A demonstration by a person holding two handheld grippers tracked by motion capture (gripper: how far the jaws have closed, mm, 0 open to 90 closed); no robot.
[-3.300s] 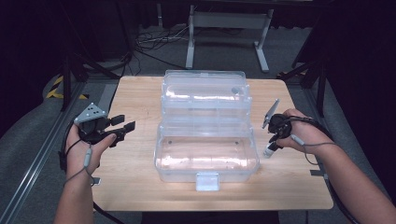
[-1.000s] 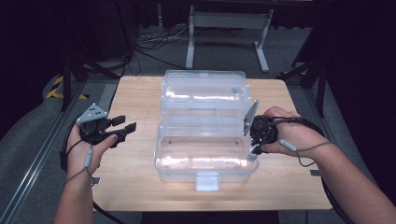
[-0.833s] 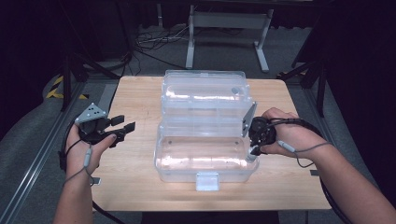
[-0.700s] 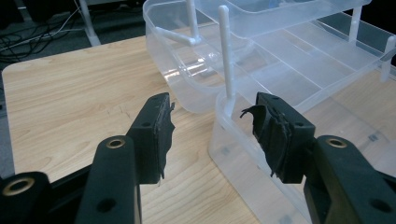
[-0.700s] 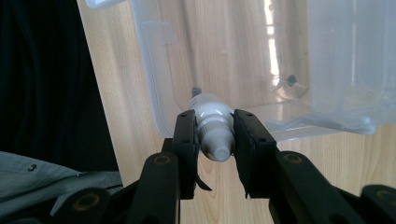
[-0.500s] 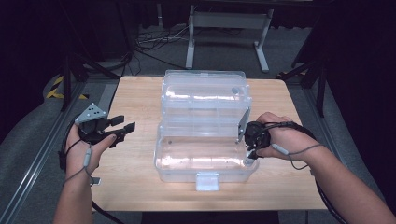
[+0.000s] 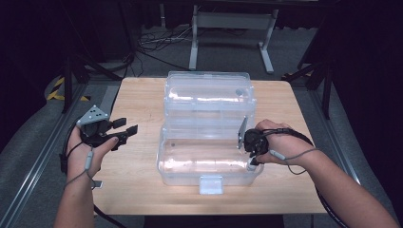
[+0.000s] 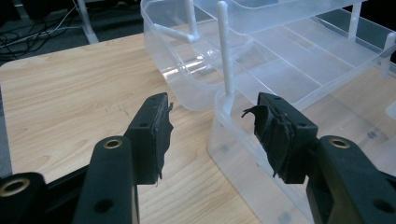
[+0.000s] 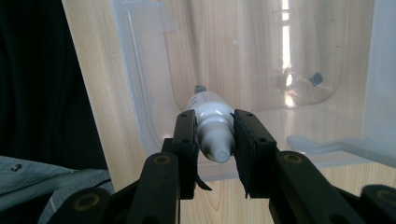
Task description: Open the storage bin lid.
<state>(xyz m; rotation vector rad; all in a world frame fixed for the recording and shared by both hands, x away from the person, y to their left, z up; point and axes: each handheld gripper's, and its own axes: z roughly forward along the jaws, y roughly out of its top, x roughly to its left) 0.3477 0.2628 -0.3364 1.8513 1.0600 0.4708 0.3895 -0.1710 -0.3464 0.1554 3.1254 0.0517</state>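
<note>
A clear plastic tiered box stands open in the middle of the wooden table, its upper tray swung back. My right gripper points down at the right end of the lower tray, shut on a small white bottle. In the right gripper view the white bottle sits between the pads of the right gripper, nozzle toward the camera, above the tray's clear wall. My left gripper rests left of the box, open. The left gripper has nothing between its jaws in its own view, with the box just ahead.
The lower tray's white latch juts out at the front edge of the box. Thin white hinge arms link the trays. A metal stand and cables lie on the floor beyond the table.
My right gripper has come in from the box's right side and sunk with the bottle to the lower tray's right end. The left gripper has stayed put.
</note>
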